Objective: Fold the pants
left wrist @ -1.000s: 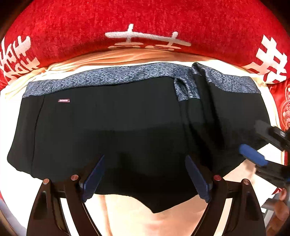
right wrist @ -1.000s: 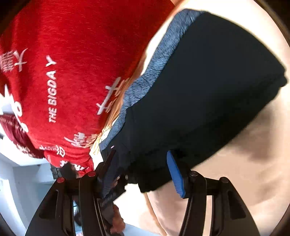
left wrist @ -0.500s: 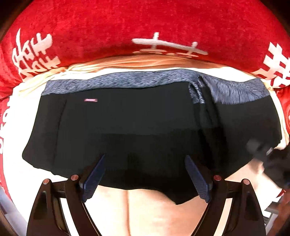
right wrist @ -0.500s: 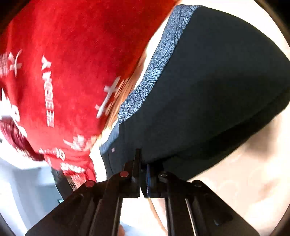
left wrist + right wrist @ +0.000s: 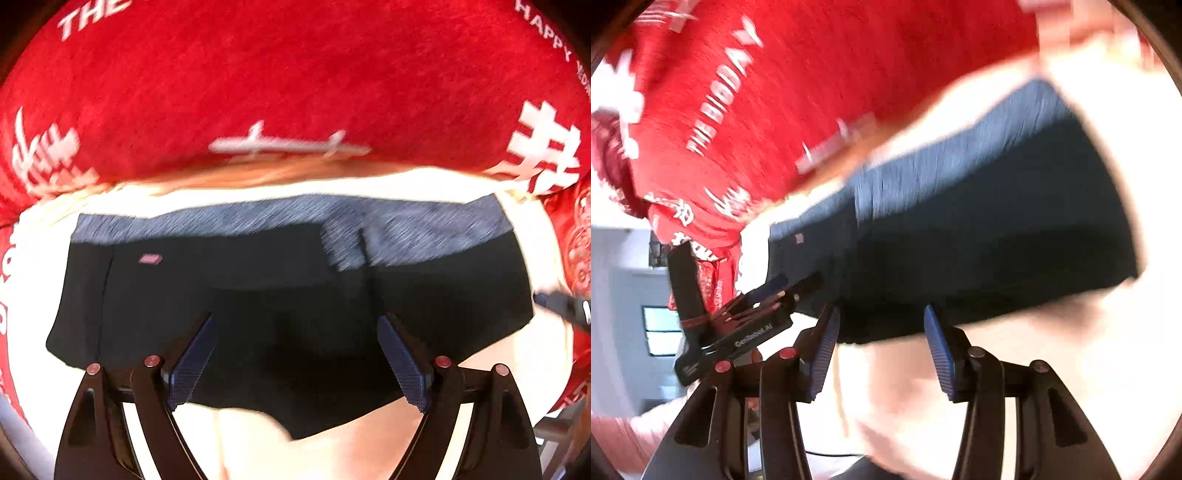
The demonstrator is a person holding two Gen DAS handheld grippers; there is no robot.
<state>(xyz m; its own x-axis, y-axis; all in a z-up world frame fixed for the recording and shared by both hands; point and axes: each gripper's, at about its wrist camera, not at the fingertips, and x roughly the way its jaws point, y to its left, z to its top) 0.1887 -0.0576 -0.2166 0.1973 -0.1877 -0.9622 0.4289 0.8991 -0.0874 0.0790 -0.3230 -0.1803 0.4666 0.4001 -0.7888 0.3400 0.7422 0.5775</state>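
Your left gripper (image 5: 295,363) is spread wide with nothing between its blue pads (image 5: 192,365); it hangs over the near hem of the black pants (image 5: 258,295), which lie flat on the pale sheet (image 5: 517,354), filling the middle of your left view, grey waistband (image 5: 406,229) toward twelve o'clock. Beyond the waistband sits the red blanket (image 5: 295,81) with white lettering. Your right gripper (image 5: 882,350) is also released, jaws apart at the pants' (image 5: 979,251) edge, not pinching fabric. In the right view your left gripper (image 5: 768,295) shows at nine o'clock; both views are motion-blurred.
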